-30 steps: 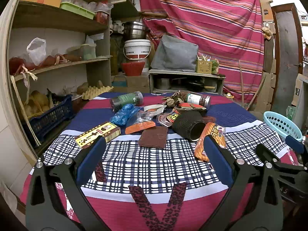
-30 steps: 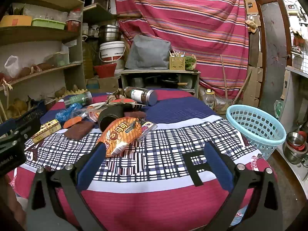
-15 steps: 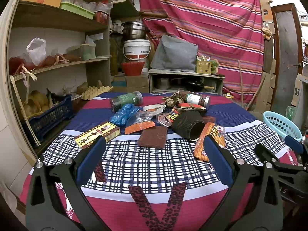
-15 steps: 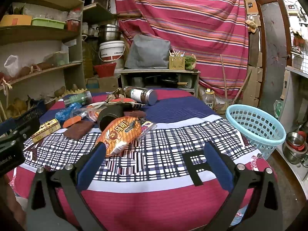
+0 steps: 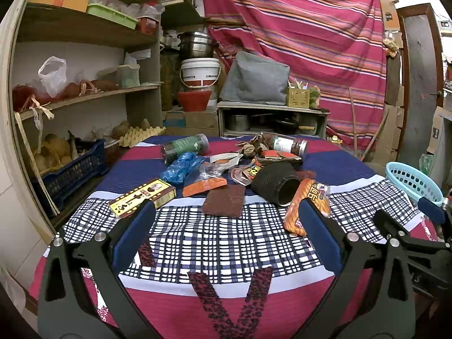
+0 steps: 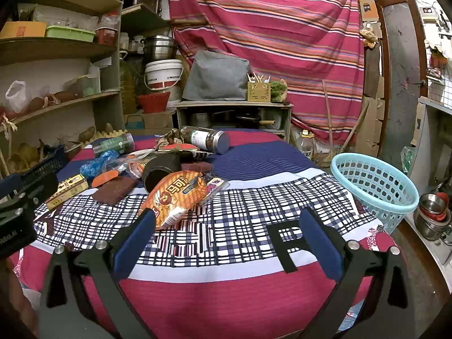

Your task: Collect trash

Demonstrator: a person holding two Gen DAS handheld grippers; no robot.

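Across the near half of the cloth-covered table [image 6: 254, 268] both my grippers hang above the fabric with nothing in them: the left gripper [image 5: 226, 243] has its blue pads spread wide, and the right gripper [image 6: 226, 243] is spread just as wide. The trash lies in a loose heap past them, toward the middle and far left of the table. Nearest my right gripper is the orange snack wrapper [image 6: 176, 196], lying flat with its near end just beyond my left pad. Behind it sits a black ribbed cup [image 6: 159, 171] on its side, then a brown flat pack [image 6: 114, 189], a yellow box [image 6: 66, 189], a blue crumpled bag [image 6: 99, 163] and two jars at the far edge. The light-blue basket [image 6: 375, 186] stands off the right edge of the table, near and lower than the tabletop.

I judge the wrapper the sensible first pick, with my right hand, since the basket is on that side. To do it well I should come in low, tilt the pads down so one slides under the puffed edge, and pinch across the narrow width and not the slippery face. A thin foil pack may slide on the cloth, so I should close slowly, lift clear of the cup, then swing right over the basket rim before letting go.
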